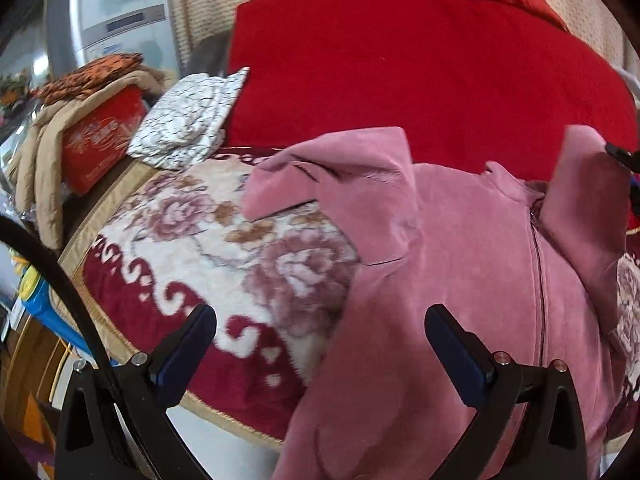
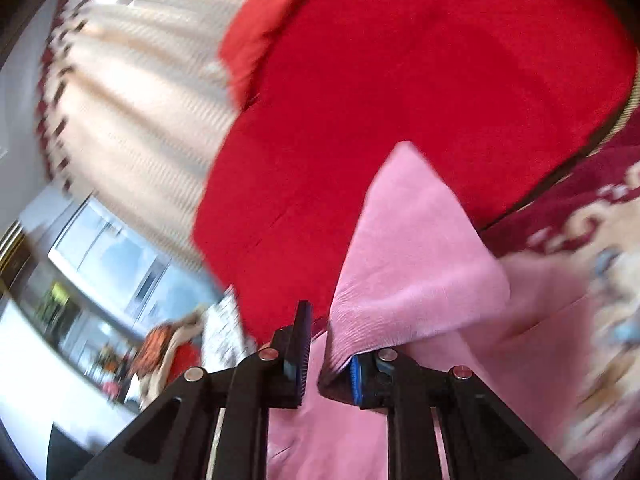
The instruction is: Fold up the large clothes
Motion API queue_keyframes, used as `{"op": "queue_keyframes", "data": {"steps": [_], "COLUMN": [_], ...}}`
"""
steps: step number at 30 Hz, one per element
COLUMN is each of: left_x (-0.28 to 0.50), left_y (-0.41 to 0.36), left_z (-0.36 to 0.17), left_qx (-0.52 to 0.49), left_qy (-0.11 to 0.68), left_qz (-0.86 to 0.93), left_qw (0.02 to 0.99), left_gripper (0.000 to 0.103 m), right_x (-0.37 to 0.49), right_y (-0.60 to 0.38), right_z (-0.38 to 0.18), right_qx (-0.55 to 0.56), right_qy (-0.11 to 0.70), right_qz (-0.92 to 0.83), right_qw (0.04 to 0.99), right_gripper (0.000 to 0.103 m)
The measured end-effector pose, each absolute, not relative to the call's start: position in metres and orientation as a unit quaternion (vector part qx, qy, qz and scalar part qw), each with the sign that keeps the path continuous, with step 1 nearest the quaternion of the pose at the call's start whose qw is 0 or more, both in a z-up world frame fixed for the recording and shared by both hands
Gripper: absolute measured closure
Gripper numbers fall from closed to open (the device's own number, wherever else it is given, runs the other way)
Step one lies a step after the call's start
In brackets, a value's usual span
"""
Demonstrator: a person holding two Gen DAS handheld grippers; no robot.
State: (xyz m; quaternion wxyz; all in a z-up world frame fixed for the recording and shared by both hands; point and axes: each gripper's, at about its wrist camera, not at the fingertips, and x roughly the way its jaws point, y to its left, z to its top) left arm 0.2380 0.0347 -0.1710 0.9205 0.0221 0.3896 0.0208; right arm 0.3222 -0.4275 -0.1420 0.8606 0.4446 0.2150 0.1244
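Right gripper is pinching the pink zip jacket's sleeve, lifted at 3 o'clock; left gripper hangs wide open over its hem.

1. Both views are bright and evenly lit, with soft daylight-like light and only faint shadows in the folds of the pink jacket.
2. The left wrist view is mostly sharp; the red blanket is saturated, its texture lost.
3. The right wrist view is streaked with motion blur, strongest over the curtain at upper left.
4. Fisheye bending curves every edge, and dark vignette fills the corners.
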Motion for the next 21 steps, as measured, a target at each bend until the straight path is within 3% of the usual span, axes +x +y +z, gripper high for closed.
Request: {"op": "queue_keyframes", "data": {"steps": [3, 7, 8, 9, 10, 11, 18, 20, 21], "left_x": [0.229, 0.217, 0.215, 0.213, 0.211, 0.209, 0.205, 0.207, 0.207], "left_y": [0.049, 0.067, 0.071, 0.074, 0.077, 0.080, 0.070, 0.059, 0.055], "left_z": [-0.167, -0.161, -0.160, -0.159, -0.158, -0.158, -0.158, -0.159, -0.160], "left_qx": [0.017, 0.013, 0.012, 0.010, 0.008, 0.006, 0.004, 0.006, 0.007], "left_qy": [0.385, 0.380, 0.379, 0.378, 0.377, 0.376, 0.374, 0.374, 0.374], "left_qz": [0.029, 0.043, 0.046, 0.047, 0.049, 0.049, 0.027, 0.009, 0.002], "left_qw": [0.922, 0.924, 0.924, 0.925, 0.925, 0.925, 0.927, 0.927, 0.928], "left_gripper": [0.000, 0.000, 0.000, 0.000, 0.000, 0.000, 0.000, 0.000, 0.000], "right_x": [0.328, 0.350, 0.357, 0.354, 0.353, 0.349, 0.282, 0.266, 0.263], "right_y": [-0.365, -0.289, -0.277, -0.267, -0.254, -0.244, -0.277, -0.309, -0.321], "right_z": [-0.122, -0.133, -0.139, -0.143, -0.147, -0.152, -0.173, -0.173, -0.174], "right_qx": [0.407, 0.383, 0.382, 0.381, 0.382, 0.383, 0.356, 0.363, 0.369], "right_qy": [0.235, 0.298, 0.317, 0.333, 0.348, 0.353, 0.313, 0.298, 0.294], "right_qz": [0.155, 0.187, 0.196, 0.205, 0.215, 0.223, 0.210, 0.175, 0.160], "right_qw": [0.869, 0.854, 0.846, 0.838, 0.829, 0.824, 0.855, 0.866, 0.867], "right_gripper": [0.085, 0.077, 0.063, 0.026, 0.009, 0.000, 0.001, 0.003, 0.010]}}
